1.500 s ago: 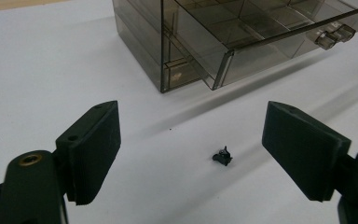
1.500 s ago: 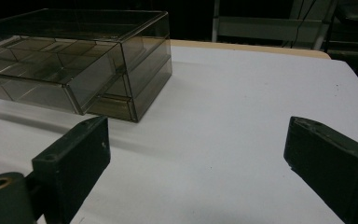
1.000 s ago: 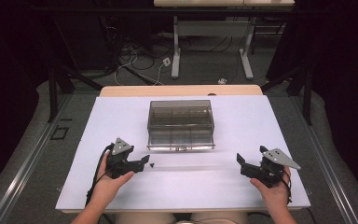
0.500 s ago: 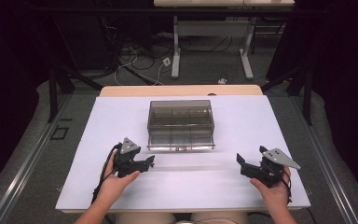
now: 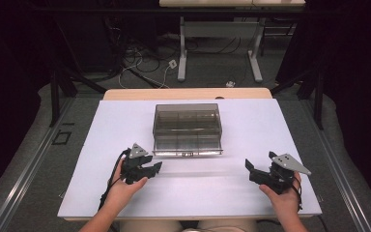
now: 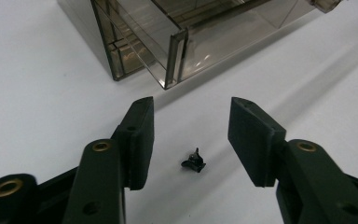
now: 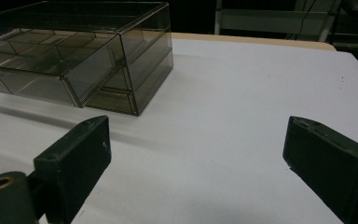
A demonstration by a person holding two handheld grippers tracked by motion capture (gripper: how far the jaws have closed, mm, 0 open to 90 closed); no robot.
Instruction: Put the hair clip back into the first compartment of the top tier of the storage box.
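Risk: tiny black part on white surface, between jaws of left tongs, open, holding nothing; could skid or flick away if jaws close off-centre. Smoky drawer box corner just ahead limits forward travel. Right tongs wide open, empty, well apart, with bare surface around.

High view overhead, facing forward-down; both gripper views low, close; all share smoky drawer box.

smoky drawer box, white table
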